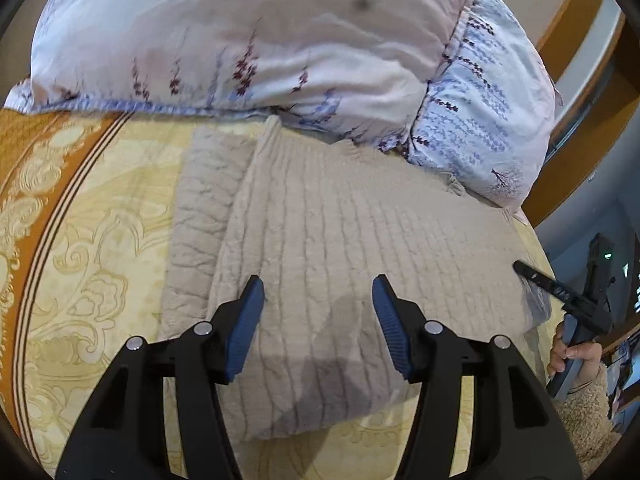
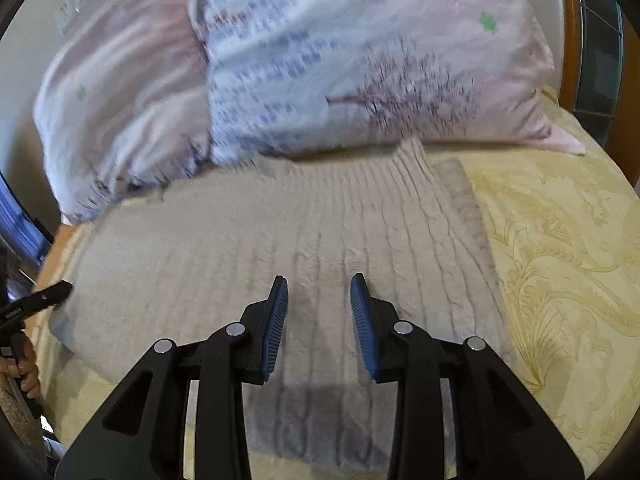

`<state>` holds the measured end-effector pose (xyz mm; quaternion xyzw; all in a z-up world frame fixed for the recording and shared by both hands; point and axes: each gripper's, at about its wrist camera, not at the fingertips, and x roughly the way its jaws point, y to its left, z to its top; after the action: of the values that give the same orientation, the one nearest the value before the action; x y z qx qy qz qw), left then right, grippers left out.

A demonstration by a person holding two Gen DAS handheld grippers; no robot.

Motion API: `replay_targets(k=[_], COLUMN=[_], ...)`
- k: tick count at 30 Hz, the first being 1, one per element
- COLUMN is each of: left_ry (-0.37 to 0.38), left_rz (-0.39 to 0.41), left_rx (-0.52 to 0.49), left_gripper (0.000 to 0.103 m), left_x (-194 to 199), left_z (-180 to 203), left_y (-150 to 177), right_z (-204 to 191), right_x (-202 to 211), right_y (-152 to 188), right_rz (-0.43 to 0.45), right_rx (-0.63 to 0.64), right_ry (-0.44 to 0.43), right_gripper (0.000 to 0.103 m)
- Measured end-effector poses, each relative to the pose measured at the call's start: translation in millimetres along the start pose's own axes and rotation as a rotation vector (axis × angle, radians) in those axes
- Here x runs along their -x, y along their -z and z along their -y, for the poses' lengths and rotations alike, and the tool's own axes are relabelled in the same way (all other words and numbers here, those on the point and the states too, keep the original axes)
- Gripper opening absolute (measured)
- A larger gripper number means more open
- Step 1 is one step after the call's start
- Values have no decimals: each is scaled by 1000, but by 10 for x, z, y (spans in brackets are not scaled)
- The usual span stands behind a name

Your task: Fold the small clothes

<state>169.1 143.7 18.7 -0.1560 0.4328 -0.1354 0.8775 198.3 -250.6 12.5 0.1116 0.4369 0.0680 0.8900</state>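
Item: beige cable-knit sweater (image 1: 340, 232), lying flat on the yellow patterned bedspread (image 1: 100, 240), one side panel already turned in, collar end against the floral pillow (image 1: 260, 40).

Left gripper (image 1: 318, 294): tongs spread, empty, above the knit.

Right gripper (image 2: 319, 292): tongs spread, empty, likewise above it.

Step, judged: between folds. Next move calls for pinching the near hem and carrying it toward the collar.

Even, soft daylight, fairly bright, no glare. Dark shadows on the beige knit sweater (image 1: 320, 344) right under both grippers. Motion blur smears the floral pillow (image 2: 320, 60), worse in the right wrist view. Strong fisheye bending, black vignette at the corners.
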Motion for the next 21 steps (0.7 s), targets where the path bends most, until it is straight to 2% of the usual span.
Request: replay_targets(k=[8, 10, 12, 15, 18, 21], left_ry=[15, 66, 104, 106, 109, 113], left_rz=[2, 3, 27, 47, 37, 5], left_rx=[3, 59, 146, 264, 336, 371], left_gripper=[62, 63, 64, 65, 65, 65], left_x=[17, 89, 200, 278, 251, 134], left_z=[-3, -82, -264, -537, -717, -790], left_y=[5, -50, -126, -234, -320, -378], right_z=[11, 23, 24, -94, -272, -434], right_x=[51, 84, 155, 221, 218, 153], right_y=[30, 23, 16, 2, -4, 4], right_rz=[22, 16, 24, 60, 56, 43], right_rx=[7, -15, -46, -32, 8, 39], right_ry=[-3, -9, -24, -42, -73, -91], right_gripper=[37, 39, 45, 48, 56, 56])
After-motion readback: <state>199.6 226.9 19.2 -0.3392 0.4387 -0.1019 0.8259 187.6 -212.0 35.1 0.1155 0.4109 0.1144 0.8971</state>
